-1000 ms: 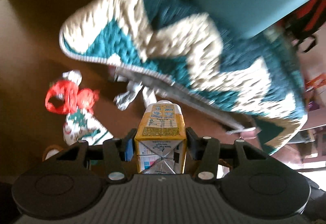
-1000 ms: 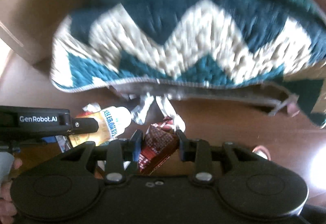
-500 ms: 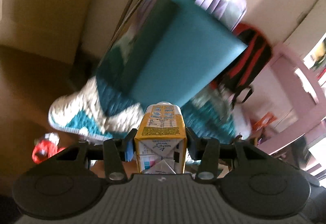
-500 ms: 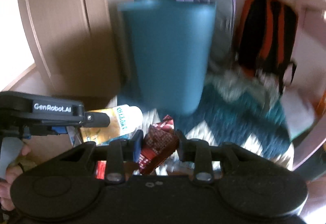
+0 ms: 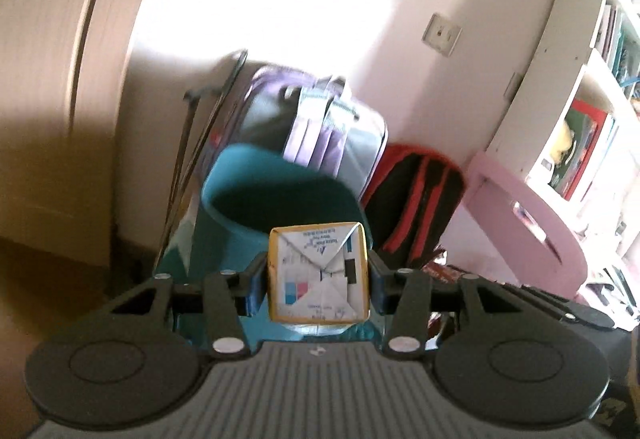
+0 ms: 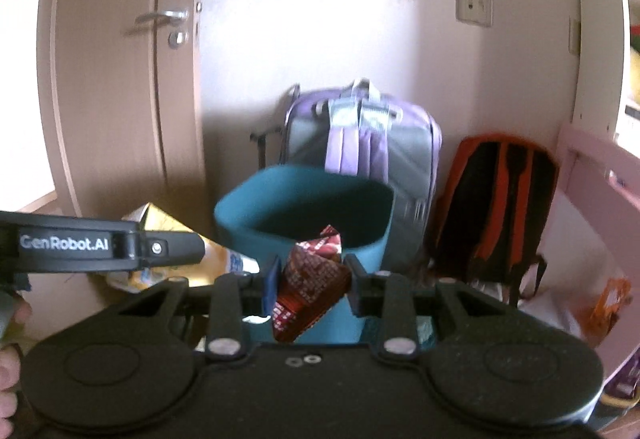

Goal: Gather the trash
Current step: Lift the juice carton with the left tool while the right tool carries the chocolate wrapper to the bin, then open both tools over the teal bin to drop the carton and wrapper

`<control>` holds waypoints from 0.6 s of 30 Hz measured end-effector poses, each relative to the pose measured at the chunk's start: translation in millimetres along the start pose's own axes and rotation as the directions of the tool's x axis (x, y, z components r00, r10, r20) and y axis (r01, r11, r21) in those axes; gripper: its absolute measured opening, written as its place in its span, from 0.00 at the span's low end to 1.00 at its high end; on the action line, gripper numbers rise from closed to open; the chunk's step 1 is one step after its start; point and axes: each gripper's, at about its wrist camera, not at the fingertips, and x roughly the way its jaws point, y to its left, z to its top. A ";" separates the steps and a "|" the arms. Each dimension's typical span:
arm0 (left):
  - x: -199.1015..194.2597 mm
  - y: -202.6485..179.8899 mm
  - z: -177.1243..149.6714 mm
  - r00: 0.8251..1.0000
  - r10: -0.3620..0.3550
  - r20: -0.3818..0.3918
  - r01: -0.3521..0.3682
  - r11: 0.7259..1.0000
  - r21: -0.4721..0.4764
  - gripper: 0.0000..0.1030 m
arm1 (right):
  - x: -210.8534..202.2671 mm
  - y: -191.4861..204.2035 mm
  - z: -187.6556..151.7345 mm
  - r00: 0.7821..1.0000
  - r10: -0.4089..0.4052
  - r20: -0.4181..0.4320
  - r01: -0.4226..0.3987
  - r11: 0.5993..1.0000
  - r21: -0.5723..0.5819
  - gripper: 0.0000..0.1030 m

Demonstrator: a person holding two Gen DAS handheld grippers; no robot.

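two pieces of trash are in hand, one per gripper. the left gripper [image 5: 319, 277] is clamped on a yellow drink carton [image 5: 319, 273], fingers pressing its two side walls; the folded square end faces back at the camera, so its long axis runs forward along the fingers, away from the lens and toward the bin. in the right wrist view the carton [image 6: 224, 259] shows side-on under the left gripper's finger [image 6: 100, 247], its far end apparently tipped slightly downward, though blur makes that hard to confirm. the right gripper [image 6: 310, 279] is closed on a crumpled dark red wrapper [image 6: 310, 275], which stands roughly upright between the pads, one twisted end poking above them and a tail hanging below.

just beyond both sets of fingers stands the teal bin [image 6: 304, 199], mouth open and facing up, its near rim just ahead of the held items. behind it lean a purple-grey backpack [image 6: 360, 135] and, off to the right, a black and orange backpack [image 6: 496, 191].

the risks, as i judge them: letting go before the items are over the opening would drop them in front of the near rim. the carton, going in lengthwise, could catch that rim and tumble outside. the wrapper is light and may cling to a pad or drift. both grippers converge on one mouth, so they could knock each other.
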 end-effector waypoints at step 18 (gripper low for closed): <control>117.5 -5.6 80.7 0.996 0.092 0.012 -0.092 0.991 0.093 0.46 | 113.3 -12.7 48.7 0.998 -0.015 -0.062 0.012 0.999 -0.037 0.31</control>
